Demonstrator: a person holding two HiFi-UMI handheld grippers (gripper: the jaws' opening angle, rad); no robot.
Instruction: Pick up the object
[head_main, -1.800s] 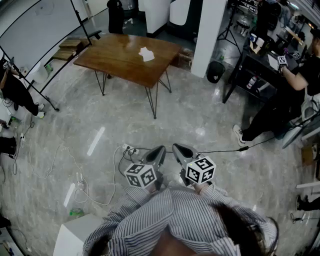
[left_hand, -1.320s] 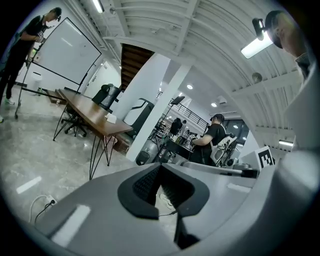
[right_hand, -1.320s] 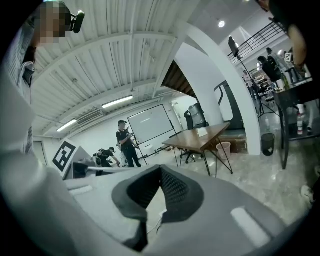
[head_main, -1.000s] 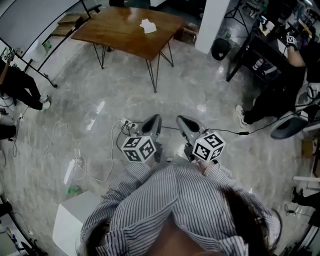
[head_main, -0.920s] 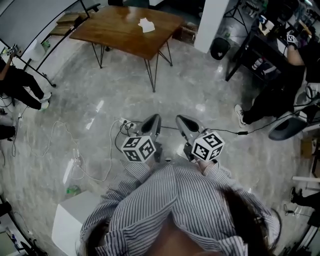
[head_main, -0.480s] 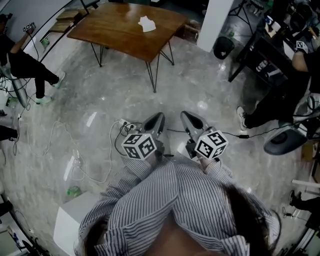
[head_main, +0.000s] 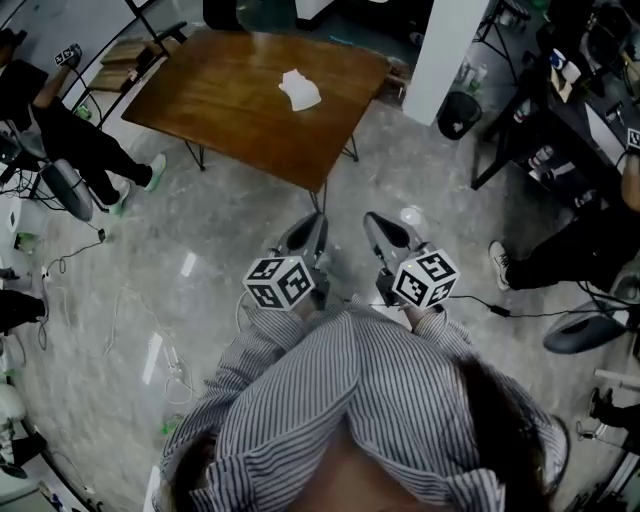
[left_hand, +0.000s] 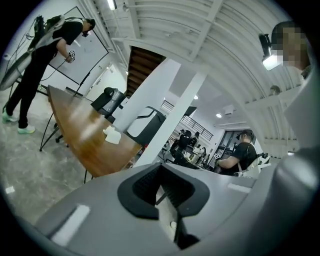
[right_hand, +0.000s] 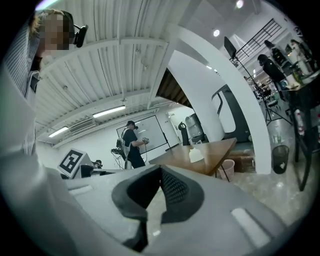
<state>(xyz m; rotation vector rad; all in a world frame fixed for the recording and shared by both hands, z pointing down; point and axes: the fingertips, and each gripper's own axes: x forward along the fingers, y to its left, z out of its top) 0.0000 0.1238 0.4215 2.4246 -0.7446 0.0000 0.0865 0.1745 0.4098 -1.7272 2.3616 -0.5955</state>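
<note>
Standing on grey marbled floor (head_main: 230, 220), looking steeply down. Noted striped shirt (head_main: 340, 420) filling the lower part of the head view, both tools held just in front of it, side by side, near each other but apart.

Logged left tool (head_main: 305, 232) with jaws pressed together; checked from its own camera: pads closed on each other, nothing between. Left marker cube (head_main: 280, 283) on the end nearest the shirt.

Logged right tool (head_main: 388, 232) the same way: jaws shut tight against each other, empty. Right marker cube (head_main: 425, 280) likewise close to the shirt. Both tools aimed away from the body, toward the tabletop.

Spotted the task's thing, a white crumpled piece (head_main: 300, 90), lying on the wooden tabletop (head_main: 220, 95), toward its far side, well apart from both tools. Cannot tell whether cloth or paper. Untouched by either tool. Seen also beyond the closed jaws in both gripper views, resting flat on the wood.

Around the tabletop: a white pillar (head_main: 455, 40) to the right, a black bin (head_main: 460, 113) at its foot. Person in black (head_main: 75, 130) to the left of the tabletop, facing a whiteboard (right_hand: 150, 131) in the right gripper view. Second person in black (head_main: 590, 240) at far right, near a dark desk (head_main: 540, 120). Black cable (head_main: 530, 312) across the floor, right of the right tool.
</note>
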